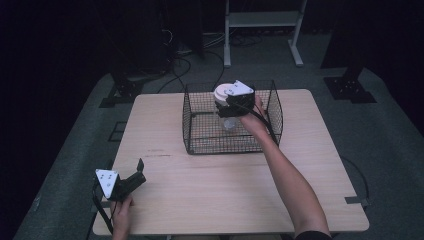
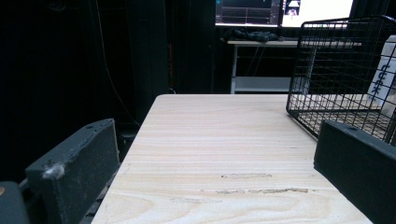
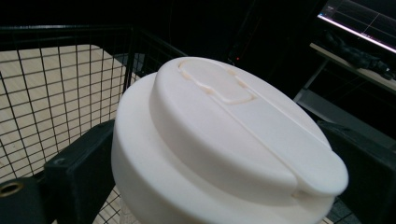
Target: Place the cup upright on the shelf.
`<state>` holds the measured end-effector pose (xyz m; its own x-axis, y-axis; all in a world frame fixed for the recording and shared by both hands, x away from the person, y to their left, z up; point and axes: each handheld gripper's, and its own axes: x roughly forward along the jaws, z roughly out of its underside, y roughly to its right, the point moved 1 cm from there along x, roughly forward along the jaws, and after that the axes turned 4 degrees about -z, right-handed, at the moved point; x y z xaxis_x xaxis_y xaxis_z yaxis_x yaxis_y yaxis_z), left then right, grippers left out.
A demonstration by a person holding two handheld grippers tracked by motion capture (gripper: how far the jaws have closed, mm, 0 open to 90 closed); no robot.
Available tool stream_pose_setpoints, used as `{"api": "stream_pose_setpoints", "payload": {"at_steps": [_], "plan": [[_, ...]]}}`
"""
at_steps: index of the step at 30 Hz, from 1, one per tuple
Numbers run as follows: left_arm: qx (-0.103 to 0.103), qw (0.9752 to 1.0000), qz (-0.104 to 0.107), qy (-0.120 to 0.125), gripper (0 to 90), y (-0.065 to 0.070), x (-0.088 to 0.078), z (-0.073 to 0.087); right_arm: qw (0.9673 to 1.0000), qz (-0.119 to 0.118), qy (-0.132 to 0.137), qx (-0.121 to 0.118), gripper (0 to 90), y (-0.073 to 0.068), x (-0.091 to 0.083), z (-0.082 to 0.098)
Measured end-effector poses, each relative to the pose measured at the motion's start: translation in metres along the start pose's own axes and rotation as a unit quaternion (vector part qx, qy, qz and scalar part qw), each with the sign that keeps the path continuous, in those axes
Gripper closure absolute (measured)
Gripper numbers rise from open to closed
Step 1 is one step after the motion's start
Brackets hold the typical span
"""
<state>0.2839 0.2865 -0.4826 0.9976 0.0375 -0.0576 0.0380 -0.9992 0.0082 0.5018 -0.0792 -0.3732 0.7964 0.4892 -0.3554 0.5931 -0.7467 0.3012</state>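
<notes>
Progress looks about midway: the right tool (image 1: 226, 106), its jaws closed around the white-lidded jar (image 3: 224, 140) just under the lid, holds it inside the wire basket (image 1: 200, 142), apparently off the basket floor; whether it is going in or coming out I cannot tell. The right arm stretches forward over the counter (image 1: 220, 190). The left tool (image 1: 131, 176) rests spread and empty at the near-left corner.

A dark lab or recording studio: a wooden table (image 1: 235, 190) on grey carpet, black stands and trailing cables at the upper left, lit monitors (image 2: 285, 10) at the top.
</notes>
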Motion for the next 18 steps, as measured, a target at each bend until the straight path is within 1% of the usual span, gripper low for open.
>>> {"api": "stream_pose_setpoints", "payload": {"at_steps": [4, 10, 11, 18], "plan": [[0.000, 1.0000, 0.000, 0.000, 0.0, 0.000, 0.000, 0.000, 1.0000, -0.005, -0.002, 0.001, 3.8, -0.003, 0.003, 0.004], [0.000, 1.0000, 0.000, 0.000, 0.0, 0.000, 0.000, 0.000, 0.9999, -0.009, -0.010, -0.007, 3.8, -0.008, 0.006, 0.010], [0.000, 1.0000, -0.001, 0.000, 0.0, 0.000, 0.000, 0.000, 0.9999, -0.009, -0.006, -0.007, 3.8, -0.008, 0.006, 0.011], [-0.002, 1.0000, -0.003, -0.002, 0.0, 0.000, 0.000, 0.000, 0.9999, -0.011, -0.007, 0.002, 3.7, -0.005, 0.004, 0.014]]}}
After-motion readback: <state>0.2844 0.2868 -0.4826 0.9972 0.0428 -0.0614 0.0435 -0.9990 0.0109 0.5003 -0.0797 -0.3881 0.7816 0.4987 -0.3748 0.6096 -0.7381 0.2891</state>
